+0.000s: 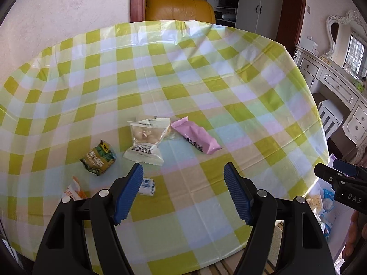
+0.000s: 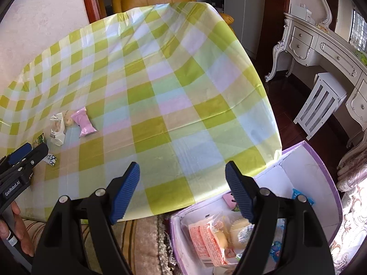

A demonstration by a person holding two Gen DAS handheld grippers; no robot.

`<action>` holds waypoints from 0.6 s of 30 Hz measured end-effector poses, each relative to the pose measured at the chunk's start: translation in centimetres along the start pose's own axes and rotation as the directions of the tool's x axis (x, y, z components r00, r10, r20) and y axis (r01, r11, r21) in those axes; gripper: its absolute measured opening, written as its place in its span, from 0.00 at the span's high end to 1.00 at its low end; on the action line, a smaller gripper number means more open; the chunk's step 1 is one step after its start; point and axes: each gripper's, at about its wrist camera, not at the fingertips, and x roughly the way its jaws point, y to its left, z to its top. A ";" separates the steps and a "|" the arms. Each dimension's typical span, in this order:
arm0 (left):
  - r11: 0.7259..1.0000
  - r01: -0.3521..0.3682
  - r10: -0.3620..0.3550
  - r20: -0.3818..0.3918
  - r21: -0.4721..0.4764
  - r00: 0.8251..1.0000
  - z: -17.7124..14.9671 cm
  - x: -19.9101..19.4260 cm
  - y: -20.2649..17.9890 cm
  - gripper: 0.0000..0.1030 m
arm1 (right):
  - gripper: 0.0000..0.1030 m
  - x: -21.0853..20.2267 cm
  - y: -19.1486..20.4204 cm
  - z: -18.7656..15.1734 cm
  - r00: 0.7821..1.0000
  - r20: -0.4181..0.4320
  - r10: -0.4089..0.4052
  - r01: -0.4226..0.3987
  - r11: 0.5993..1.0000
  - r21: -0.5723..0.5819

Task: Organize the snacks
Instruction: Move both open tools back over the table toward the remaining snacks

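Note:
Several snack packs lie on the checked tablecloth (image 1: 206, 87): a pink pack (image 1: 197, 135), a clear-and-white bun pack (image 1: 146, 139), a green pack (image 1: 98, 158), a small blue-and-white pack (image 1: 148, 186) and an orange-and-white pack (image 1: 73, 190). My left gripper (image 1: 183, 171) is open and empty, just in front of the bun pack. My right gripper (image 2: 182, 171) is open and empty over the table's right front edge, beside a purple box (image 2: 321, 160) on the floor holding several snacks, among them an orange bun pack (image 2: 206, 240). The pink pack (image 2: 83, 123) also shows far left.
A yellow leather armchair (image 1: 179, 8) stands behind the table. A white dresser (image 2: 321, 48) and a white slatted stool (image 2: 318, 105) stand to the right. A striped cushion (image 2: 142, 245) lies below the table's front edge, next to the box.

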 end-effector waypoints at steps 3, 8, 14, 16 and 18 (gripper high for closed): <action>1.000 -0.015 0.015 0.016 -0.010 1.000 -0.1 -0.6 2.3 0.32 | 0.25 0.2 1.6 0.5 1.000 0.005 0.021 -0.021 1.000 -0.006; 0.999 0.000 0.001 0.014 -0.034 1.000 -0.8 -1.2 6.2 0.31 | 0.25 0.5 4.5 1.4 0.998 0.022 0.058 -0.057 0.998 -0.019; 1.000 0.017 -0.017 -0.002 -0.025 1.000 -1.6 -1.7 9.9 0.26 | 0.25 1.2 8.5 2.0 0.995 0.031 0.094 -0.092 0.994 -0.064; 1.000 0.019 -0.019 -0.011 -0.013 1.000 -1.9 -1.8 10.7 0.24 | 0.25 1.6 9.8 2.1 0.994 0.030 0.107 -0.104 0.991 -0.079; 1.000 0.028 -0.028 -0.025 -0.007 0.999 -2.1 -1.7 11.5 0.22 | 0.25 2.0 11.1 2.3 0.993 0.026 0.119 -0.116 0.989 -0.092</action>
